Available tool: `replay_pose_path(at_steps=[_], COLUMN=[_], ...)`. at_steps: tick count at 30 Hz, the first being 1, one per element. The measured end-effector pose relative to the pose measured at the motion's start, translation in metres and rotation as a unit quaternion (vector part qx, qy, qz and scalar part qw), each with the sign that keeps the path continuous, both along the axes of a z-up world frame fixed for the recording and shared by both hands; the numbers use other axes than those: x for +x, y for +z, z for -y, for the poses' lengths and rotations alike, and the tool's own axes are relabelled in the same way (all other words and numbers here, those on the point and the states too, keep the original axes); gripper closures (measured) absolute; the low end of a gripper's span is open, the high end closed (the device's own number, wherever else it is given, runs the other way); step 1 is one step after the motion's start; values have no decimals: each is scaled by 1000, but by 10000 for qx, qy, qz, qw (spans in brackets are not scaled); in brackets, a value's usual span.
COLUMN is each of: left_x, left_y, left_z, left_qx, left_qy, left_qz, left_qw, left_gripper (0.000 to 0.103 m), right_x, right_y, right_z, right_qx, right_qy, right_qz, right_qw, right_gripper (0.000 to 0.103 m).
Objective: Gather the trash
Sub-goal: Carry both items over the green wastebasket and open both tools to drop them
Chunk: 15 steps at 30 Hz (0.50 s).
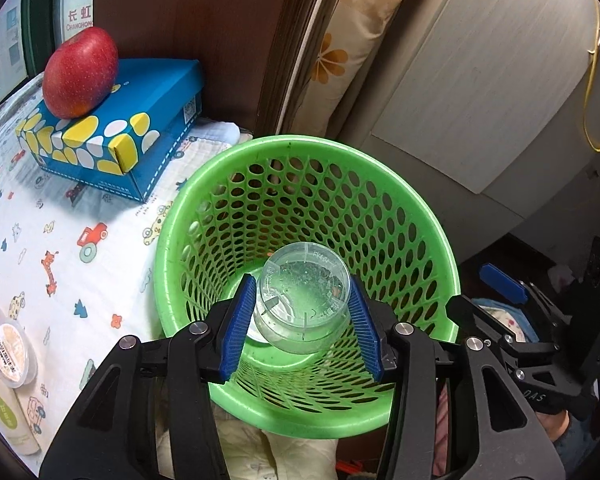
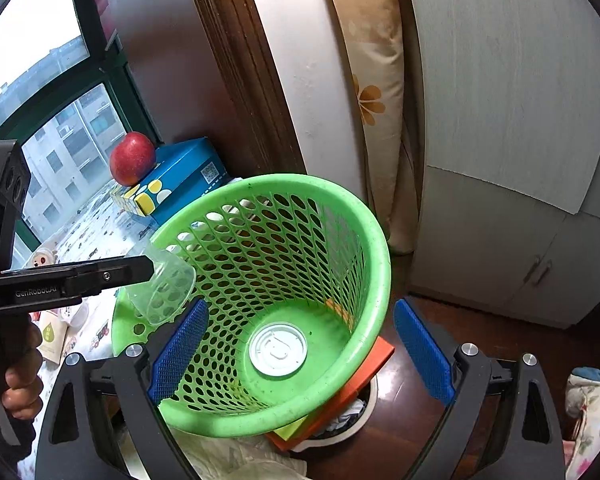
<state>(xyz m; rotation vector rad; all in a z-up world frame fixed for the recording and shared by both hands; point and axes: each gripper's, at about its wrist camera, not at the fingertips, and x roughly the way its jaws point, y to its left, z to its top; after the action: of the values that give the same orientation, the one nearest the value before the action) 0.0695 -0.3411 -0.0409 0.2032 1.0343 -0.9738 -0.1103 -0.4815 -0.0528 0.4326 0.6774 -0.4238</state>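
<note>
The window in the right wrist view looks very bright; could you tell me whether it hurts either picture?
Right wrist view: the window is blown out at the top, yet the green basket and white lid stay sharp. Left wrist view: even light, the clear cup crisp, fisheye bending the edges.

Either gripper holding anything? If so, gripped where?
Left gripper holds the clear plastic cup, pads on opposite sides of its wall, over the green basket. Right gripper is open, holding nothing.
</note>
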Motion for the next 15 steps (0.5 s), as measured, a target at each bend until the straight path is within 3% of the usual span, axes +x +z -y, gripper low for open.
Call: replay_pose_path(at_steps=[3, 8, 15], left_x=[-2, -4, -2], left_y=[-1, 6, 25], left_z=[-1, -12, -57], left_qx=[-24, -55, -65], left_qy=[-1, 61, 572], left_qz=[-25, 72, 431], left_qw=[10000, 9999, 9974], left_gripper=[42, 42, 42], right_x=[-1, 2, 12], right_y=[0, 3, 10], right_z=[-1, -8, -32], right_qx=[9, -5, -67], right_qy=[10, 71, 321], right_qz=[16, 35, 68], right_qw=[10000, 10000, 9994], right_gripper=[13, 13, 13])
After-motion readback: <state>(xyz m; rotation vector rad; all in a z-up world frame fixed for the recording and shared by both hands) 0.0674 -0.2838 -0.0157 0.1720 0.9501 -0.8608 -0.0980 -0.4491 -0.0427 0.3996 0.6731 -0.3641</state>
